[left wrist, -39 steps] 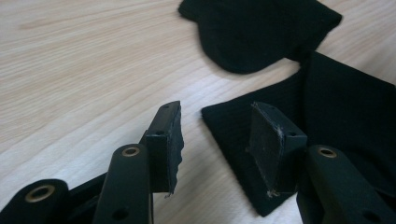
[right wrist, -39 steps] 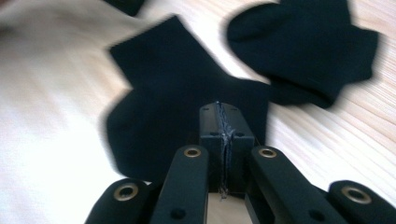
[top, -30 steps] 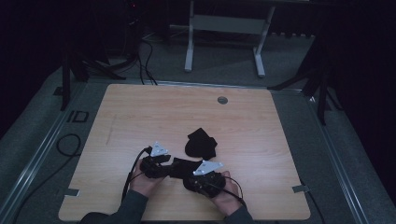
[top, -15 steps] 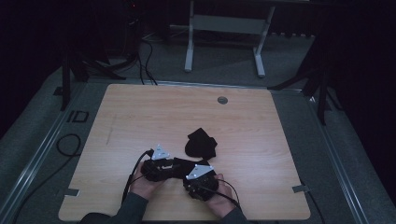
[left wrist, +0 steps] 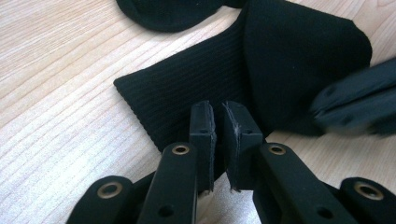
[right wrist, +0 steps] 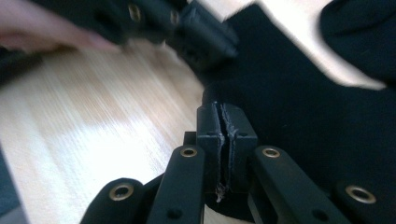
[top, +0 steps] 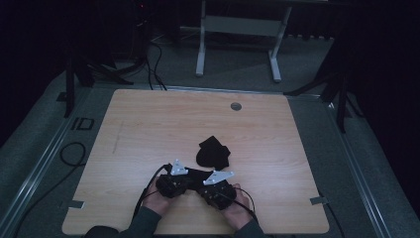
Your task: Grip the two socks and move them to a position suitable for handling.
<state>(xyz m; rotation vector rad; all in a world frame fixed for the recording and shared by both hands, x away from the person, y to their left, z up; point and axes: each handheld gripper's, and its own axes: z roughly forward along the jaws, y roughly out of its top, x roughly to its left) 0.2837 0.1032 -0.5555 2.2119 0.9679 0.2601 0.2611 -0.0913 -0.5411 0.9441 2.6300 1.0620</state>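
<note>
- Nearest to us, the left gripper (top: 184, 174) and the right gripper (top: 214, 182) sit side by side at the near edge of the table (top: 148, 124), tips converging on one spot.
- Left gripper (left wrist: 217, 122): its jaws have just been closing and now stand all but together, pinching the ribbed cuff edge of the black sock (left wrist: 261, 70) between the pads.
- Right gripper (right wrist: 225, 122): jaws likewise drawn shut, with the hem of the same sock (right wrist: 303, 116) nipped between them; the left gripper appears blurred just beyond, at upper left of the right gripper view.
- Just ahead of both tips, the sock (top: 212, 152) lies flat on the wood, its cuff toward us, its foot end bunched farther off.
- Handling, as we judge it: light, limp knit fabric, not fragile and not slippery on rubber pads. It will sag and stretch rather than hold a shape, so a single grip point lets it dangle.
- Where to hold, as we judge it: two points on the cuff rim, one per gripper, well suited to spreading or lifting the opening.
- Farthest from the tips, a round grommet (top: 236, 106) sits in the tabletop.
</note>
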